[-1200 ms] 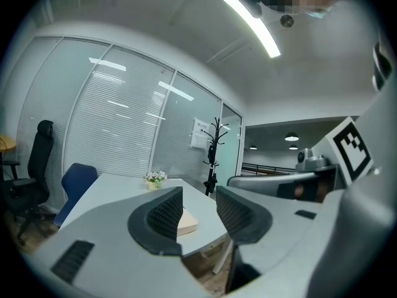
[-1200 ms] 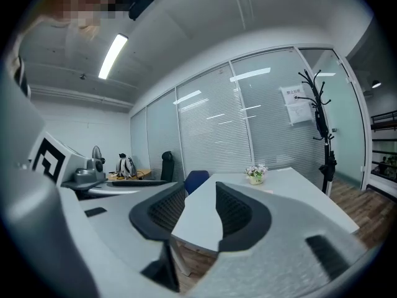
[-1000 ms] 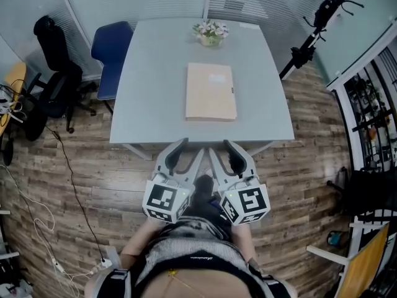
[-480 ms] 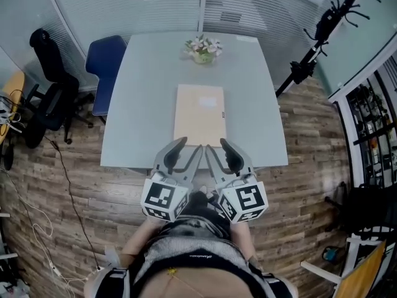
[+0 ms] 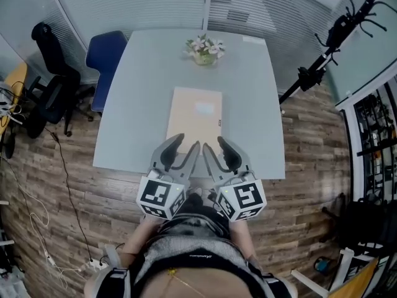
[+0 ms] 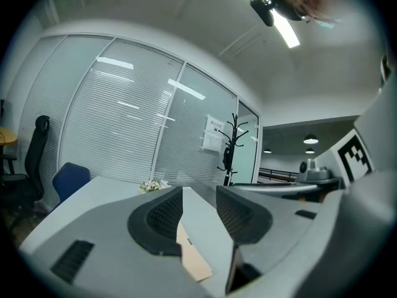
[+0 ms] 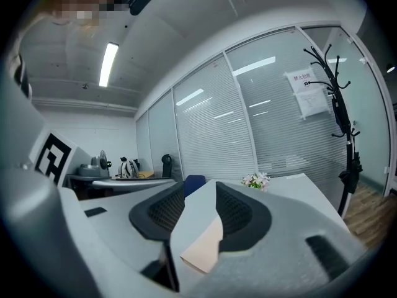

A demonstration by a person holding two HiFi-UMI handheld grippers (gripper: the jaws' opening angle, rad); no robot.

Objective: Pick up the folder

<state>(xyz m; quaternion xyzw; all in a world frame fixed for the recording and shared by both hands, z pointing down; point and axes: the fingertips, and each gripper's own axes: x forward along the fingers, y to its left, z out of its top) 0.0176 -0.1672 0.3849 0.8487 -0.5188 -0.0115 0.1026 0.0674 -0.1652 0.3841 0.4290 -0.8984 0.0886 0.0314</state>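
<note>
A tan folder (image 5: 195, 113) lies flat in the middle of the grey table (image 5: 136, 92), with its near end by the table's front edge. Both grippers hover side by side over that front edge, pointing level at the folder. My left gripper (image 5: 183, 148) stands open with nothing between its jaws; its own view shows the folder (image 6: 193, 259) beyond the gap. My right gripper (image 5: 214, 146) is open and empty too, with the folder (image 7: 203, 248) seen past its jaws.
A small pot of flowers (image 5: 203, 47) stands at the table's far edge. A blue chair (image 5: 104, 54) and a black office chair (image 5: 51, 79) are at the left. A black coat stand (image 5: 322, 61) is at the right. Glass walls with blinds close the back.
Both grippers have moved forward from in front of the table to above its near edge, close to the folder's near end. Their jaws stand as before.
</note>
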